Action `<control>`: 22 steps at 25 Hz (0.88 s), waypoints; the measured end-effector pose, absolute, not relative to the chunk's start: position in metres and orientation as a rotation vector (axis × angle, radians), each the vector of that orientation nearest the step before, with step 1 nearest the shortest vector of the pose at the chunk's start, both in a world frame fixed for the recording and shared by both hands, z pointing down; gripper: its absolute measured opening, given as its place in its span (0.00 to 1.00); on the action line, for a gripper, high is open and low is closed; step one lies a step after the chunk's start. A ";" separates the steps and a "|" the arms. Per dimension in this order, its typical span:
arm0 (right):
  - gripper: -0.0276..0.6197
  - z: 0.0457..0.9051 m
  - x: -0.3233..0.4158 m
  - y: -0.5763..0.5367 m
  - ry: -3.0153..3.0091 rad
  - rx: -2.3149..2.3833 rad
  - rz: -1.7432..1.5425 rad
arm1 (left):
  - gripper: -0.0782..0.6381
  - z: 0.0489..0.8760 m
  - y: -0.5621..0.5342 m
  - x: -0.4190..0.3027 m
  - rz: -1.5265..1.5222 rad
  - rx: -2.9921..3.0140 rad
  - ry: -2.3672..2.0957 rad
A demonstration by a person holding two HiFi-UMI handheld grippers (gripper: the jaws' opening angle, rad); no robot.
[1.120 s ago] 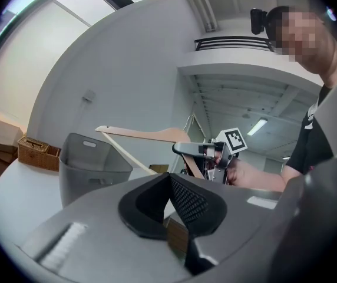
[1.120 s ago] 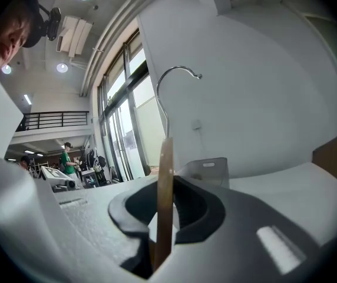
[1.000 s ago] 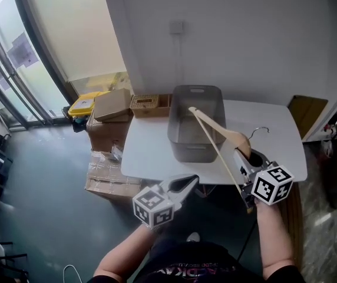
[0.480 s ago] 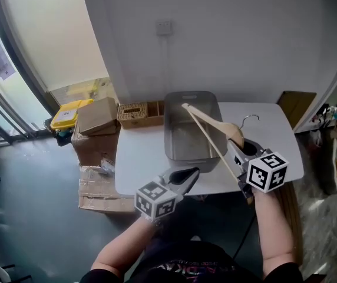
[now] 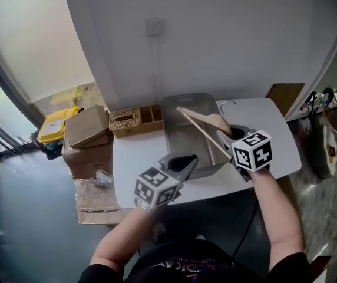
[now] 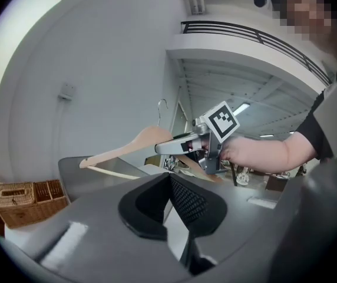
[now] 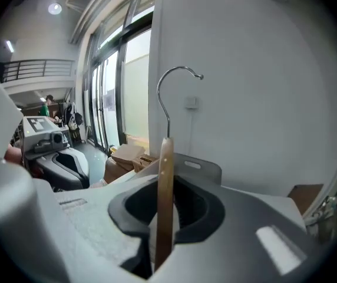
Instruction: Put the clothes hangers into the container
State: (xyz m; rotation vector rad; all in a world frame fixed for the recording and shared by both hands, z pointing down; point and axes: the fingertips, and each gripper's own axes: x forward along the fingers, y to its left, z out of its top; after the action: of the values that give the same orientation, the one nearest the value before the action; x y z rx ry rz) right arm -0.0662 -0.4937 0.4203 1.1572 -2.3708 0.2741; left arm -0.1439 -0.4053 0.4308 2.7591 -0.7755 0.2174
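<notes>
The right tongs [image 7: 165, 202] are pinching the wooden hanger [image 5: 211, 121] at its thick middle, just under the metal hook, which is rising straight up past their tips. The hanger is reaching out from them over the open grey container [image 5: 167, 108], one arm pointing toward its far left corner. The container is sitting on the white surface [image 5: 133, 170]. The left tongs [image 6: 169, 184] are pressed together with nothing between them, hovering by the container's near wall, apart from the hanger.
</notes>
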 end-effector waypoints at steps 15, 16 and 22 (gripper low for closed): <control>0.13 0.490 -0.137 -0.548 -2.055 0.946 0.094 | 0.12 0.458 -0.429 -0.183 0.388 2.793 -0.674; 0.13 0.497 -0.142 -0.552 -2.033 0.929 0.080 | 0.12 0.461 -0.430 -0.187 0.393 2.788 -0.672; 0.13 0.532 -0.166 -0.566 -1.957 0.860 0.045 | 0.12 0.477 -0.432 -0.212 0.418 2.752 -0.669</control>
State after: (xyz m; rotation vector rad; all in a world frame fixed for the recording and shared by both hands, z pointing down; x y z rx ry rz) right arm -0.1656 -0.5663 0.5316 0.8596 -1.9571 0.0452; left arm -0.2115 -0.4317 0.4771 2.7519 -0.6692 0.4178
